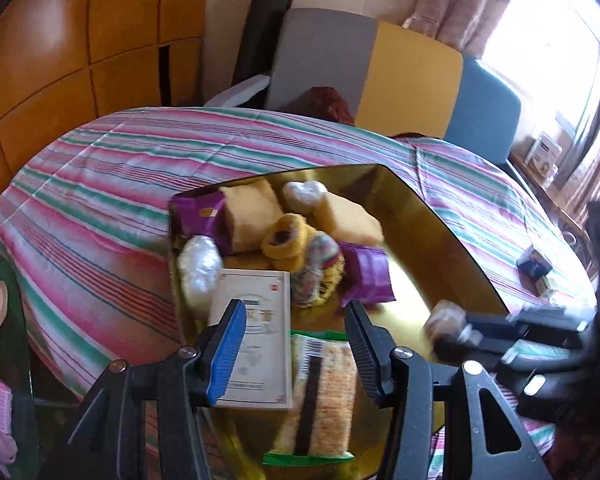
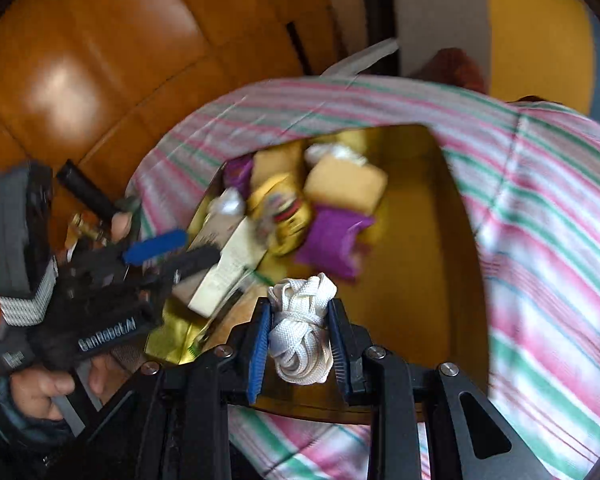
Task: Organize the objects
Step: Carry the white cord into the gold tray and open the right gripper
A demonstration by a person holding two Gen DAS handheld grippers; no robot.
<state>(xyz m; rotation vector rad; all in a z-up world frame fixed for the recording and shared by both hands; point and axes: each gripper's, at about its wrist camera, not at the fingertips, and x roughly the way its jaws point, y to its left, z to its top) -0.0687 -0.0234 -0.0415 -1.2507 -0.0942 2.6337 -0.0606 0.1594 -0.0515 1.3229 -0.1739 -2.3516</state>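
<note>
Daylight floods in from the overexposed bright window (image 1: 556, 56), glaring off the glossy orange wooden panels (image 2: 72, 80). Both fisheye views bend at their edges. The right wrist view is motion-blurred.

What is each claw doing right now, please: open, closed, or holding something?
Left claw: open, holding nothing, over the gold box.
Right claw: closed on a bundle of white cord.

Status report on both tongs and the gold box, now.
Right tongs shut on white cord bundle, above gold box. Left tongs open, empty, over the box's snack packet and booklet. Box's right half bare.
</note>
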